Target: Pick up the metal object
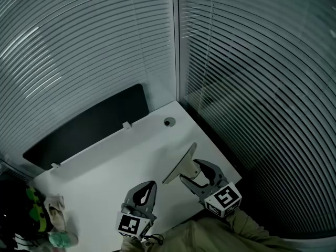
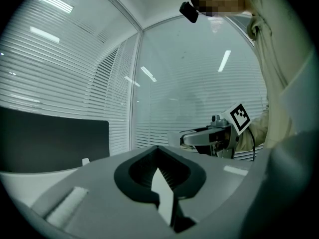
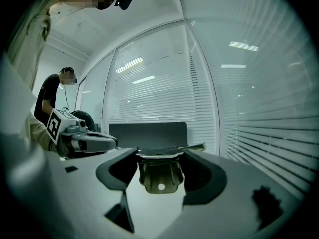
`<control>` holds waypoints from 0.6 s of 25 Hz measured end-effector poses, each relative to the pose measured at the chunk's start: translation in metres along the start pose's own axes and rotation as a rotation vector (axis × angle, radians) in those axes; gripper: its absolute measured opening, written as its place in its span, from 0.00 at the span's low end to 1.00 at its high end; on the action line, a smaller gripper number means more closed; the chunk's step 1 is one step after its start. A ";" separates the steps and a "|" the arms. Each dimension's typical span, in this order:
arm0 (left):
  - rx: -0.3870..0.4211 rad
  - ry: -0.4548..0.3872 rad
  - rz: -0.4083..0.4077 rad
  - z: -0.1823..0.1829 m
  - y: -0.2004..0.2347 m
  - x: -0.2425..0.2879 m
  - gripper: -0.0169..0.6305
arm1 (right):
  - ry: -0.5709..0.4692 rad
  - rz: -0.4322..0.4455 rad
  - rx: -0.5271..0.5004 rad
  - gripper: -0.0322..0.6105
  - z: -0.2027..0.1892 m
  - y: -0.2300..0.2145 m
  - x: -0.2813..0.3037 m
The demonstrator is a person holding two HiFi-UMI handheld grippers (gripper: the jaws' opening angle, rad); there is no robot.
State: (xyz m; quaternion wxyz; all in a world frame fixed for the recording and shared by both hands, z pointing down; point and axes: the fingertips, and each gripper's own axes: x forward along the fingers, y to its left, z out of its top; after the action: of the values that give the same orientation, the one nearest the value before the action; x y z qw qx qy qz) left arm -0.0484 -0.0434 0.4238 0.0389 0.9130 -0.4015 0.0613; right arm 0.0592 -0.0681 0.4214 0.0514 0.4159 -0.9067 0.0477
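The metal object is a flat blade on a folded bracket with a hole. My right gripper is shut on the bracket, and the blade sticks out past the fingertips over the white desk. In the right gripper view the bracket fills the gap between the jaws. My left gripper hovers just left of it near the front edge, its jaws shut together on nothing.
A black panel stands along the desk's back edge, with a round cable hole near the corner. Blinds and glass walls close in behind and to the right. A cloth and green items lie at the front left. A person stands beyond.
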 end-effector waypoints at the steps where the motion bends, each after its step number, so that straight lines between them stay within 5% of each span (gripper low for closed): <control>1: 0.001 0.001 0.002 0.000 0.000 0.001 0.04 | -0.002 0.003 0.000 0.49 -0.001 0.000 0.000; 10: 0.059 -0.034 -0.007 -0.003 0.002 -0.001 0.04 | -0.002 0.008 -0.035 0.49 0.004 0.004 -0.003; 15: 0.015 0.003 0.014 -0.003 0.001 0.002 0.04 | 0.000 0.018 -0.047 0.49 -0.001 0.000 -0.001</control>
State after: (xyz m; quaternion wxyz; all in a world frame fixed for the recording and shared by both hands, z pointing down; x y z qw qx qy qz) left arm -0.0481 -0.0458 0.4273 0.0323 0.9102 -0.4075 0.0661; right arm 0.0597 -0.0672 0.4221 0.0607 0.4064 -0.9113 0.0266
